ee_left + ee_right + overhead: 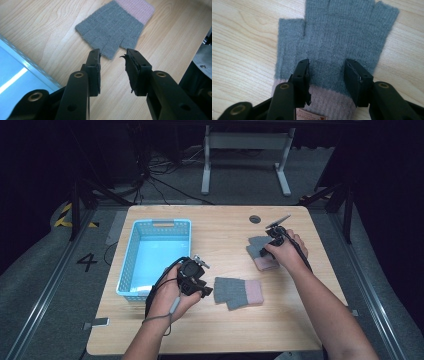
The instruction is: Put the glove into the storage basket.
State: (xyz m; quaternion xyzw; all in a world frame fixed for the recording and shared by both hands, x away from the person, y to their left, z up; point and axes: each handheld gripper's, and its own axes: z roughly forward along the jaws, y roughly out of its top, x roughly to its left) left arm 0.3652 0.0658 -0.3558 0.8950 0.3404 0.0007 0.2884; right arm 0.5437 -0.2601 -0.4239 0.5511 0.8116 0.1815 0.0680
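a small tag on the far glove (332, 47) carries print too blurred to read. both are grey fingerless knit with pink cuffs. right of the blue basket (131, 251), the near glove (239, 291) lies flat; the left gripper (113, 56) gapes beside its thumb. farther right, the right gripper (326, 66) spreads over the far glove.

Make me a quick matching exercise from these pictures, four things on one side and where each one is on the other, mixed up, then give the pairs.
Things:
1. blue basket
2. near glove
3. far glove
4. left gripper

Places:
A. under the right gripper
B. at the table's left side
C. open, just short of a glove's finger end
D. flat on the table between the two hands

Pairs: 1-B, 2-D, 3-A, 4-C
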